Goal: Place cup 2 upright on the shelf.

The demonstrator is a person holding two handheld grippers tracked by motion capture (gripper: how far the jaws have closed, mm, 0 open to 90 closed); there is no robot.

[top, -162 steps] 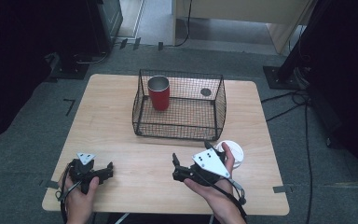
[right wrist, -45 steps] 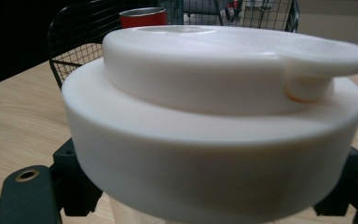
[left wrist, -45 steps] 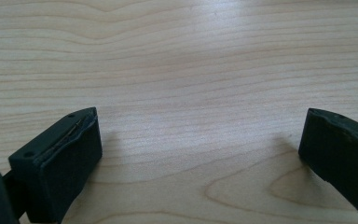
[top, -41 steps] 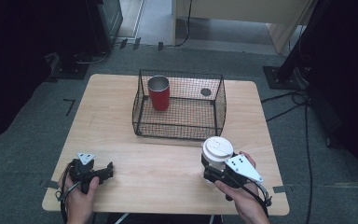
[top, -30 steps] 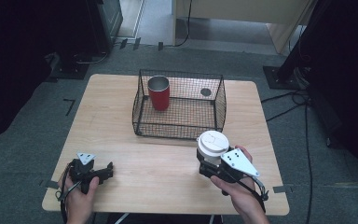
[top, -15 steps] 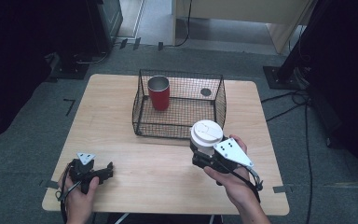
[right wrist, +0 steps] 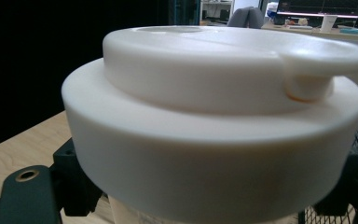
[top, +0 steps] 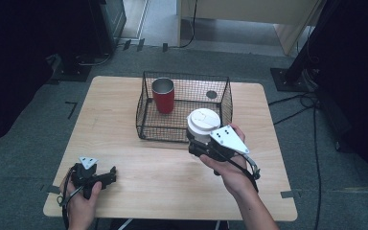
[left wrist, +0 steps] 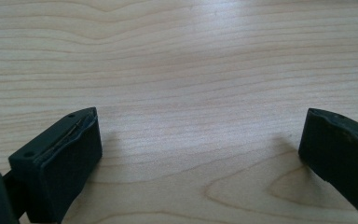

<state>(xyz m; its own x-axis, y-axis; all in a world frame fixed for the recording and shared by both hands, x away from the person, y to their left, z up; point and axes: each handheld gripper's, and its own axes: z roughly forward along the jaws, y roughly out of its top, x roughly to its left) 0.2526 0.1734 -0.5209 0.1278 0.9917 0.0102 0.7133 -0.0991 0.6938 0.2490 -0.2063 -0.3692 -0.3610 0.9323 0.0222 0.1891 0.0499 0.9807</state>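
A wooden desk (top: 139, 163) on grey carpet carries a wire basket (top: 223, 98) holding a red cup (top: 163, 95). The right hand-held gripper (top: 197, 143) pinches a white lidded cup (top: 203, 123) below its lid, above the desk at the basket's near right corner. To place it well, keep it upright, clear the rim, then lower beside the red cup. The left hand-held gripper (top: 109, 175) rests spread, holding nothing.

a pale wooden worktop (top: 124, 143) stands on grey carpet (top: 24, 158). black cables (top: 311, 120) trail across the floor at right; a light wooden cabinet (top: 249, 12) stands behind, with dark surroundings.
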